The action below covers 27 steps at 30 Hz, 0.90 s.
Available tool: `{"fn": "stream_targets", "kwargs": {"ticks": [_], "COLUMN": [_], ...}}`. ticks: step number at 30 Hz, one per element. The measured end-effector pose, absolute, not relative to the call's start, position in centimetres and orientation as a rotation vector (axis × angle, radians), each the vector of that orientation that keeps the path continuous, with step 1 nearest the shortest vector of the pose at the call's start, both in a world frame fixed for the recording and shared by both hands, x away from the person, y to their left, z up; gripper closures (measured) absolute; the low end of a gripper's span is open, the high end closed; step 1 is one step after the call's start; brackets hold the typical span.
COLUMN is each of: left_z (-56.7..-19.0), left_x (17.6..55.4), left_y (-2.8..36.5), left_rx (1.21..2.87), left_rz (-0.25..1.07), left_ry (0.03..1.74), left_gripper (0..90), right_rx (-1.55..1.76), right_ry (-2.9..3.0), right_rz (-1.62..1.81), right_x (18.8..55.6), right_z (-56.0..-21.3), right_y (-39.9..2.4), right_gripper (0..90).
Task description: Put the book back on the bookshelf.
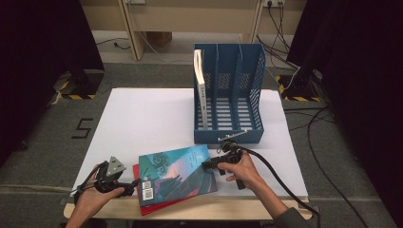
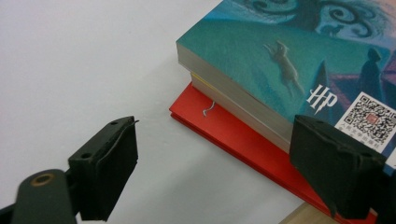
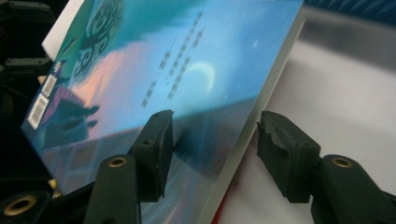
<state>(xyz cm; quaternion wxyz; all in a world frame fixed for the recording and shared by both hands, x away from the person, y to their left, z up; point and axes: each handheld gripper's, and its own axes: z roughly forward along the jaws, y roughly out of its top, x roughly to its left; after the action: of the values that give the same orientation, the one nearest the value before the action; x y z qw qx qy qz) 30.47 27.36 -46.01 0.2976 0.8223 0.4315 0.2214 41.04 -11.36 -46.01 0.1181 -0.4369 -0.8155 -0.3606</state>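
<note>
A teal-covered book tops a small stack near the table's front edge, over a thinner book and a red book. My left gripper stands open at the stack's left corner, one jaw over bare table, the other over the QR-code corner. My right gripper straddles the teal book's right edge, one jaw over the cover, the other just off the page edge, not visibly pressing.
A blue three-slot file rack stands behind the stack, with one white book upright in its left slot. The white table top spreads left of it. The right gripper's cable trails off the front right.
</note>
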Motion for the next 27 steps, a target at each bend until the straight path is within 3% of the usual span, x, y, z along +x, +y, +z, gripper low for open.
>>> {"fn": "stream_targets", "kwargs": {"ticks": [9, 13, 27], "left_z": [-46.3, -46.5, -46.7], "left_x": [30.5, 30.7, 31.1], "left_y": [27.5, 27.8, 26.8], "left_rx": [2.185, 2.164, 2.154], "left_rz": [0.582, 0.537, 0.53], "left_ry": [1.164, 1.178, 1.157], "left_gripper": [14.0, 14.6, 14.7], "right_rx": [-1.291, -1.307, -1.349], "right_ry": [-2.357, -2.369, -2.337], "right_rz": [-1.031, -1.043, -1.15], "right_x": [40.9, 40.7, 40.6], "right_z": [-46.4, -46.1, -44.3], "right_y": [-10.9, -11.1, -12.0], "right_gripper": [36.9, 42.1, 44.0]}}
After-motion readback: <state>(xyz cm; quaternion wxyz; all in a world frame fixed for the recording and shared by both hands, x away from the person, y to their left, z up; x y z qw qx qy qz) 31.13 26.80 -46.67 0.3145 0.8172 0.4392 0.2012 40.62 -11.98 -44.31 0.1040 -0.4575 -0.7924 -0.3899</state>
